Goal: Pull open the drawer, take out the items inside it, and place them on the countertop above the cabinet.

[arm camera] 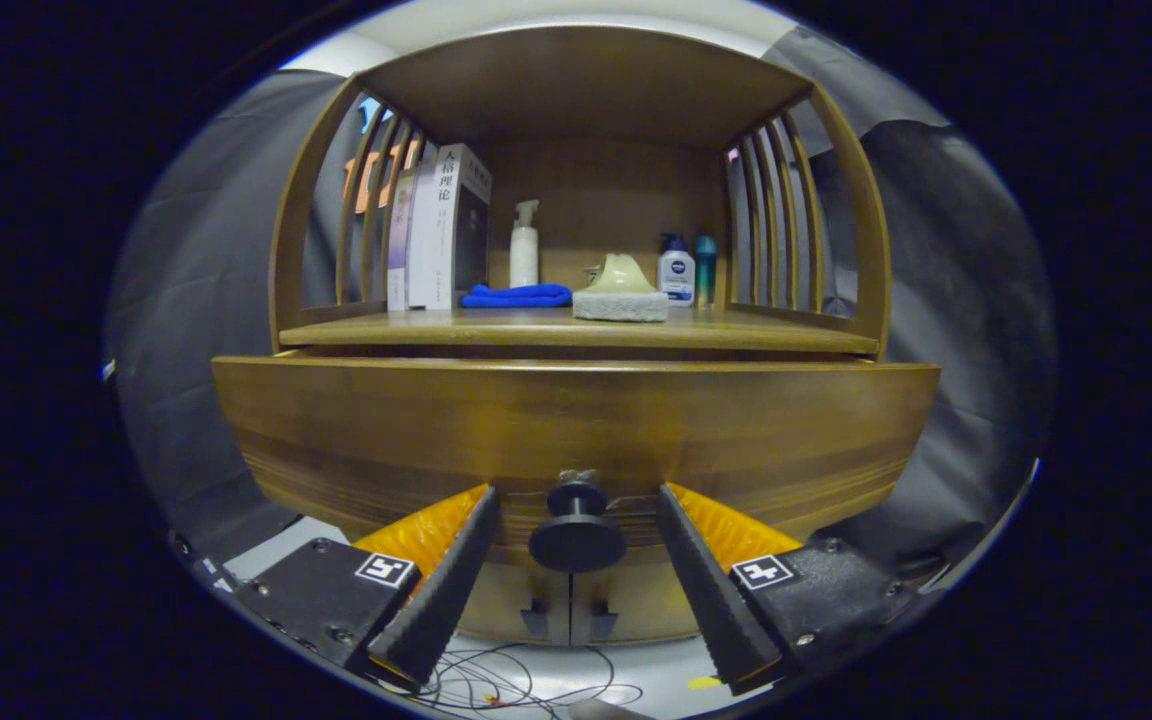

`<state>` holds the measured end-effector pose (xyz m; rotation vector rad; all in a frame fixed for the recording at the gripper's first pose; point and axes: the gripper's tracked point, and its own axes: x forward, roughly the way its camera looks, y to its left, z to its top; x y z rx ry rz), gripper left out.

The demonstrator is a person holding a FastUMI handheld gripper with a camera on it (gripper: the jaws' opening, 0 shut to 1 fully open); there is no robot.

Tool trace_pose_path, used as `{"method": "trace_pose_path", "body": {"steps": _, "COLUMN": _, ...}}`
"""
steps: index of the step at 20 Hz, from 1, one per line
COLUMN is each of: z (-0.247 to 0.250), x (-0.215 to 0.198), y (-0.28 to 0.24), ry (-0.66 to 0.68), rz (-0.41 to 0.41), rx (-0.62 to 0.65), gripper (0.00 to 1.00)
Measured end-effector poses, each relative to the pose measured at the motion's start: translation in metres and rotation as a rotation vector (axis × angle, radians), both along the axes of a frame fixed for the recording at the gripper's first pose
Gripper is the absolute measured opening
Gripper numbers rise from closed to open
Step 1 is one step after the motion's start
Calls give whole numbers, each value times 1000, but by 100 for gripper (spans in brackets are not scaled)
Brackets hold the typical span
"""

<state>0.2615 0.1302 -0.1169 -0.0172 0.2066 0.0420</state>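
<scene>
The wooden drawer front [576,420] spans the cabinet just ahead of me, and its round dark knob [576,540] sits between my fingers. My gripper [576,492] is open, with one finger on each side of the knob and a gap to it on both sides. The drawer front stands a little forward of the countertop [496,328] above it. The front panel hides the drawer's inside and whatever lies in it.
On the countertop stand upright books [441,230] at the left, a white pump bottle [524,245], a folded blue cloth [518,296], a grey sponge [620,305] with a pale object on top, and two small bottles [686,268] at the right. Slatted wooden sides and a top board enclose the shelf. Loose cables [526,685] lie on the floor below.
</scene>
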Motion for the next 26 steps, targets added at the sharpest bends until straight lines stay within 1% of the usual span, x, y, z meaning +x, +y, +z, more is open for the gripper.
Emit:
{"method": "trace_pose_path", "body": {"steps": 13, "z": 3, "x": 55, "y": 3, "ry": -11, "rz": -2, "rx": -4, "gripper": 100}}
{"method": "trace_pose_path", "body": {"steps": 15, "z": 3, "x": 58, "y": 3, "ry": -20, "rz": -14, "rx": -4, "gripper": 100}}
{"method": "trace_pose_path", "body": {"steps": 18, "z": 3, "x": 58, "y": 4, "ry": -22, "rz": -15, "rx": -7, "gripper": 100}}
{"method": "trace_pose_path", "body": {"steps": 22, "z": 2, "x": 54, "y": -2, "ry": 34, "rz": -5, "rx": -19, "gripper": 100}}
{"method": "trace_pose_path", "body": {"steps": 24, "z": 9, "x": 44, "y": -10, "ry": 34, "rz": -6, "rx": 20, "gripper": 100}}
{"method": "trace_pose_path", "body": {"steps": 26, "z": 16, "x": 26, "y": -20, "ry": 22, "rz": 11, "rx": 27, "gripper": 100}}
